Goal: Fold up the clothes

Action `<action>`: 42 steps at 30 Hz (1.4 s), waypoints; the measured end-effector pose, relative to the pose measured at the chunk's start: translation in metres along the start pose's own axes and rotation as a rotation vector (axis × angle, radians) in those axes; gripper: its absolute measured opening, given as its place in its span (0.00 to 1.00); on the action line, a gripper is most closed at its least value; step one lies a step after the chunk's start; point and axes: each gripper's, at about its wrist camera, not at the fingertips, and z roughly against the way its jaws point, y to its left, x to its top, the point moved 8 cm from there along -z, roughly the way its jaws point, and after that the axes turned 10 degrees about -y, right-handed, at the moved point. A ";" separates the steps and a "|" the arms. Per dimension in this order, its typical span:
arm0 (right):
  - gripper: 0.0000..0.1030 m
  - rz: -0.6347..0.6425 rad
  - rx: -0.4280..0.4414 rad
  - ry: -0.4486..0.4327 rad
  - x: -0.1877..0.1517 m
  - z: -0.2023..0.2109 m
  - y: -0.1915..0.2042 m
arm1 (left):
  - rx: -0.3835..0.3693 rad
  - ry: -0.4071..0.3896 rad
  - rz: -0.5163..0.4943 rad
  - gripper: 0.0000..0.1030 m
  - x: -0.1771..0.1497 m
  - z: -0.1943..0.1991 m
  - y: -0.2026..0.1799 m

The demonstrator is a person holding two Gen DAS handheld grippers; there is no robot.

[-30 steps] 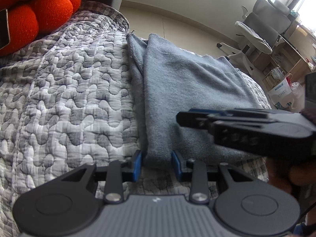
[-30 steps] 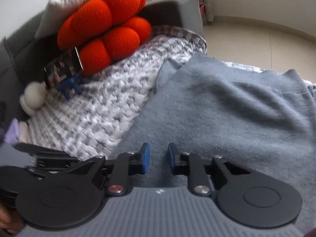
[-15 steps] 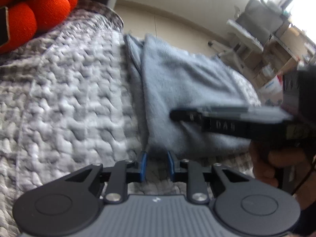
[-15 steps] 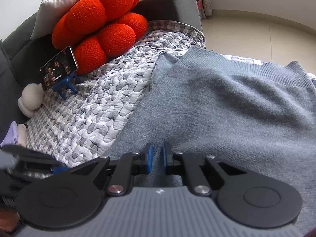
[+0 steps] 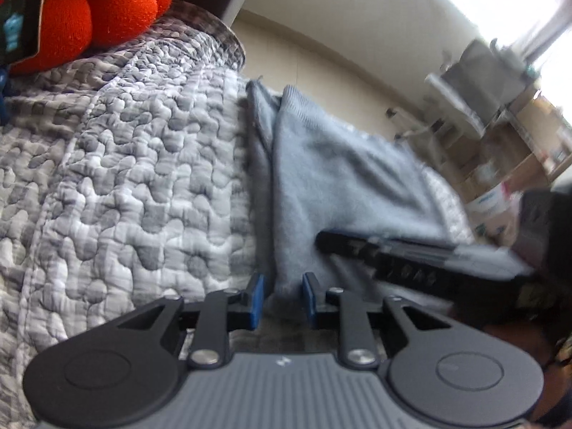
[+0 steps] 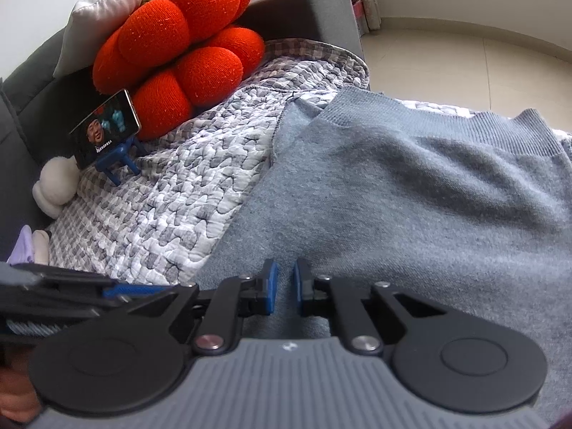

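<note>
I can make out a line of white lettering on the phone (image 6: 105, 127) screen, too small to read, and nothing else carries legible writing. The grey sweater (image 6: 411, 193) lies folded on the quilted cover (image 6: 171, 207) straight ahead of both tools, its long axis running away from my left tool (image 5: 282, 296) toward the ribbed hem at the far end, with a folded edge running along its left side. The knit is soft and fuzzy, with ribbing at the far band; the cover beneath is a puckered grey-and-white check. My left tool has its blue pads drawn in on the near corner of the sweater, fabric pinched between them. My right tool (image 6: 284, 287) sits on the near edge just to the right, pads almost together with a ridge of knit caught in the narrow gap. Beyond and left, a bulbous orange knitted cushion (image 6: 178, 35) leans against the grey sofa back (image 6: 307, 7).
</note>
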 end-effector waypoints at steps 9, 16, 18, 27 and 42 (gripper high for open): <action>0.09 -0.003 0.004 0.000 0.000 0.001 0.000 | 0.047 0.024 -0.033 0.22 -0.006 -0.003 -0.002; 0.09 -0.011 0.004 -0.003 -0.001 0.001 0.000 | 0.026 -0.093 0.019 0.22 0.017 0.011 0.008; 0.09 -0.016 0.004 -0.004 -0.001 0.001 -0.001 | 0.033 -0.092 0.022 0.22 0.015 0.007 0.007; 0.11 -0.021 0.010 -0.006 0.000 0.003 -0.001 | 0.110 -0.036 -0.040 0.24 0.001 -0.009 0.003; 0.21 -0.047 -0.054 -0.021 0.001 0.013 -0.021 | 0.134 -0.042 -0.034 0.24 0.003 -0.002 0.006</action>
